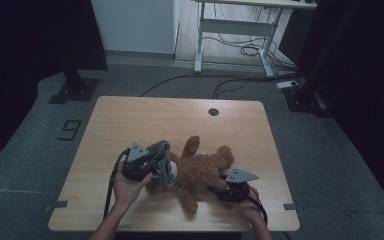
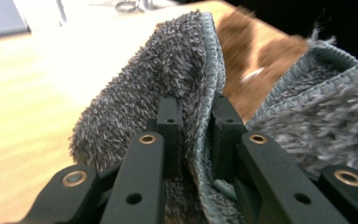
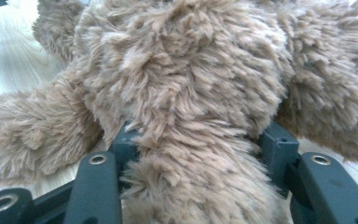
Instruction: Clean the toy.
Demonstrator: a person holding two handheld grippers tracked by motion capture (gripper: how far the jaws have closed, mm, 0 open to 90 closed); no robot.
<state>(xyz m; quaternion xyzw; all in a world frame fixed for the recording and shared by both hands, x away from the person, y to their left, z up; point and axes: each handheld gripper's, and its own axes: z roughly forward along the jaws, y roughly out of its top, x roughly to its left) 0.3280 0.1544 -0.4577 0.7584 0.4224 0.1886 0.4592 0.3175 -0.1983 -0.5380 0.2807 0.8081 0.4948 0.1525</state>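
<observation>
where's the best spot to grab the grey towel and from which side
By its stitched hem, from the person's left side of the table, as the left gripper does now: the grey towel is thin and folded there, so the jaws close fully on it, clear of the brown teddy bear that the right gripper holds.

Your left gripper [image 1: 152, 167] had its jaws nearly together, pinching cloth. Your right gripper [image 1: 220, 189] sat low, jaws partway closed, gripping plush.
</observation>
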